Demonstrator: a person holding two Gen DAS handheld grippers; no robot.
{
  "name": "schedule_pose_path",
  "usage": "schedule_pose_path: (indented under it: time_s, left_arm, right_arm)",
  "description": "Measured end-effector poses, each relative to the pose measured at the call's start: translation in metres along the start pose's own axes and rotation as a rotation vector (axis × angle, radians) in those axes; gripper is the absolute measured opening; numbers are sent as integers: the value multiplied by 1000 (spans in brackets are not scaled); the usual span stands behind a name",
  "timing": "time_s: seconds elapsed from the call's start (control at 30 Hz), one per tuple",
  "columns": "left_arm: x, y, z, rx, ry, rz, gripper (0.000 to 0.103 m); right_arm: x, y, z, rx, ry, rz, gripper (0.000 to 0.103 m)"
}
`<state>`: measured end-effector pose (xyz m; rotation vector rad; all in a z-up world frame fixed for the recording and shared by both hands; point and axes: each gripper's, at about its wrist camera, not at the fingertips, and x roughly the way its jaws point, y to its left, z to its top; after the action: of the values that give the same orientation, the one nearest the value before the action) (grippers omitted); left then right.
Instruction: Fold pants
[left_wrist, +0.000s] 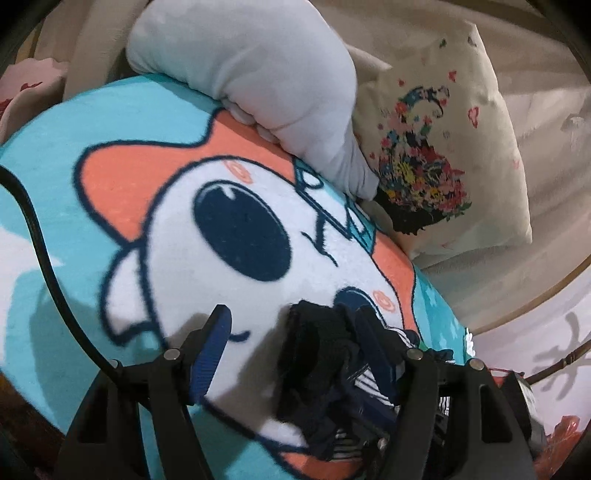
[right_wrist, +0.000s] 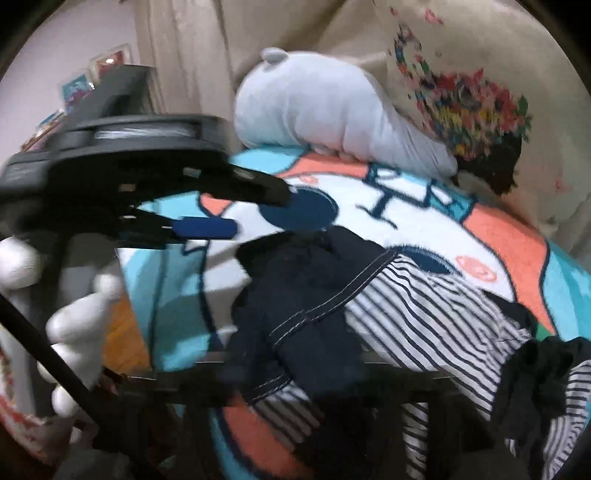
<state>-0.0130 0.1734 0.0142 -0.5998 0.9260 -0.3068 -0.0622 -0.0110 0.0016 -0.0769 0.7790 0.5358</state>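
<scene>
Clearly the left gripper (left_wrist: 291, 332) has its jaws spread wide, dark cloth of the pants (right_wrist: 332, 295) bunched between them. The pants lie crumpled on a cartoon blanket (left_wrist: 74, 177). Whether the right gripper's jaws are open or closed cannot be told.

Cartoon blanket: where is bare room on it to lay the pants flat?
Free: the blanket's white-and-orange face, between the grey plush and the left tool. Crowded: the near right edge, under the bunched pants, and the far side by the floral pillow.
</scene>
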Motion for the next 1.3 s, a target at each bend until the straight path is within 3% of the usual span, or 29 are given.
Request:
schedule_pose_path:
  time_s: [0.1,0.2,0.3,0.37,0.4,0.43,0.5,0.6,0.73,0.8,0.83,0.87,0.9,0.97,1.0,1.13,1.3]
  left_arm:
    - [-7,4,-2,1,-9,4,68]
    - [-7,6,-3,-1,-3,-9,69]
    - [0,8,-4,-11,15,-19,69]
    - [4,8,-5,-20,35,-35,69]
    - [6,7,-5,-18,42,-40,69]
    - [7,5,-5,-10,50,-41,69]
    - [10,1,-4,-1,62,-49,71]
    - [19,-2,-1,-8,85,-85,76]
    - [40,-9,-2,11,138,-111,76]
    - [46,-15,-4,36,146,-106,77]
    - [47,-20,-6,63,150,-124,77]
    - [49,-23,-7,81,168,-152,74]
    - [51,-26,-9,91,190,-170,69]
    - [52,-32,-13,113,203,-145,46]
    - [51,-34,-15,119,204,-148,46]
    - [44,-47,-14,96,197,-167,46]
    - [44,-94,-22,168,202,-189,46]
  right_arm:
    - [-3,-11,0,53,-6,51,9]
    - [-19,-4,-4,27,-20,96,9]
    - [-21,8,-14,-38,21,72,9]
    - [-16,14,-20,-73,26,10,12]
    - [-17,18,-21,-78,15,-5,21]
    - [-17,20,-21,-82,8,-12,43]
    - [-18,27,-20,-95,-8,-15,66]
    - [-12,37,-19,-134,-23,-41,66]
    - [4,43,-23,-164,-9,-150,66]
    - [8,41,-25,-147,-11,-158,61]
    - [9,39,-26,-131,-13,-154,49]
    - [9,37,-25,-113,-17,-164,44]
    - [9,36,-24,-109,-16,-166,35]
    - [4,33,-22,-93,-26,-157,23]
    - [-1,30,-21,-72,-39,-145,19]
    - [-20,20,-19,-21,-97,-101,16]
    - [-49,3,-18,59,-174,-57,16]
